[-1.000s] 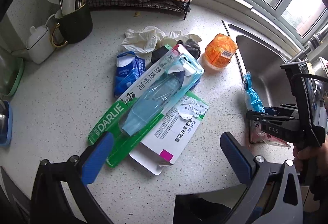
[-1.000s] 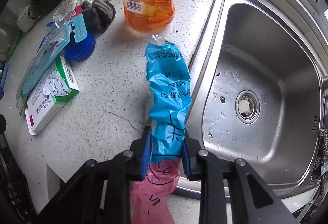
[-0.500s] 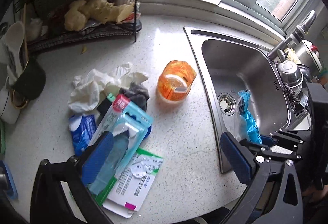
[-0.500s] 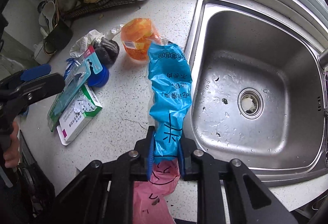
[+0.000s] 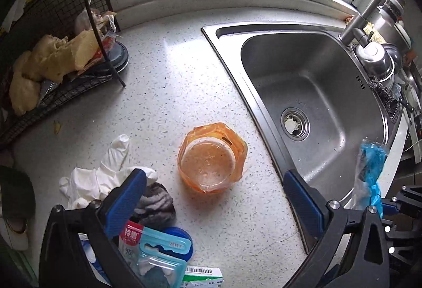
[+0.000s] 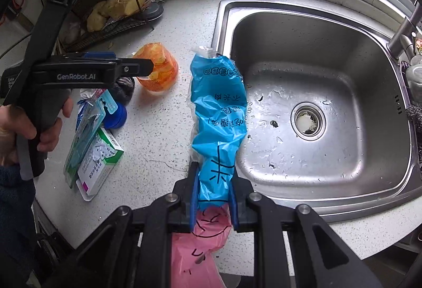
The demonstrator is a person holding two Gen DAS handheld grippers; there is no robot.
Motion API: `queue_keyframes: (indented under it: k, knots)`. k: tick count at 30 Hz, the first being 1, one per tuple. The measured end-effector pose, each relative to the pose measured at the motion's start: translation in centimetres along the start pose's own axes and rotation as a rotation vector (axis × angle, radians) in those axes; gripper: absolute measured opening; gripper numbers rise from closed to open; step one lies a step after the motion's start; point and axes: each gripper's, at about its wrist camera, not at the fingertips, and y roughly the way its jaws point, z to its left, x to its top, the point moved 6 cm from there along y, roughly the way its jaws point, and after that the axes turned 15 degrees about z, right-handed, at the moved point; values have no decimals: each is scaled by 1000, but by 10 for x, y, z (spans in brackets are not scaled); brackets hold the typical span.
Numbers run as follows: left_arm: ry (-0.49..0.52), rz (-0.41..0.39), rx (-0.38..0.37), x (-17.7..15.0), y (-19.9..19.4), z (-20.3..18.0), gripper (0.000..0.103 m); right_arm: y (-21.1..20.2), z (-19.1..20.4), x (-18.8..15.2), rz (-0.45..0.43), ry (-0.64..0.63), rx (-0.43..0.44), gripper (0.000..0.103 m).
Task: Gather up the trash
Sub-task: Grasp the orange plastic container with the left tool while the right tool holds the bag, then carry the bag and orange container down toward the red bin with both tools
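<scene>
My right gripper [image 6: 212,198] is shut on a blue and pink plastic wrapper [image 6: 219,114], held up over the counter beside the sink; the same wrapper [image 5: 369,169] shows at the right edge of the left wrist view. My left gripper [image 5: 211,195] stands open above an empty orange plastic cup [image 5: 211,160] on the counter, nothing between its fingers. In the right wrist view the left gripper [image 6: 142,66] hangs over that orange cup [image 6: 158,72], with a hand [image 6: 39,130] on its grip. White gloves [image 5: 102,177], a dark rag [image 5: 155,206] and a clear blister pack [image 5: 158,261] lie near the left finger.
A steel sink [image 5: 316,108] with a tap [image 5: 369,22] fills the right side. A black wire rack [image 5: 52,72] holding ginger stands at the back left. A green and white box [image 6: 100,164] and a blue lid [image 6: 116,116] lie left of the wrapper.
My left gripper has swung right from the toothpaste box and blister pack until the orange cup lies between its open fingers. The right gripper has risen a little, still shut on the wrapper.
</scene>
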Motion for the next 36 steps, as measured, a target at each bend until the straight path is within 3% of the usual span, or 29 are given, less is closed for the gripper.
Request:
queue_keyframes:
  k: [8,13,15,27,36]
  knots:
    - [36,24,1,13,24,3,102,2,-10,-6,12,47,-9,18]
    - [70,61,1,10,43,-4,69,5,-11,-8,20,60,-10,18]
    - [78,64,9,8,45,-5,65,5,-10,-8,15,66,-6,18]
    - [84,-16,31,-25,10,-14,64,-2,-4,-9,4,19,-17,18]
    - [1,-66,24,-91,-43,-22,64,-23,4,-18,-37,-100,-18,18]
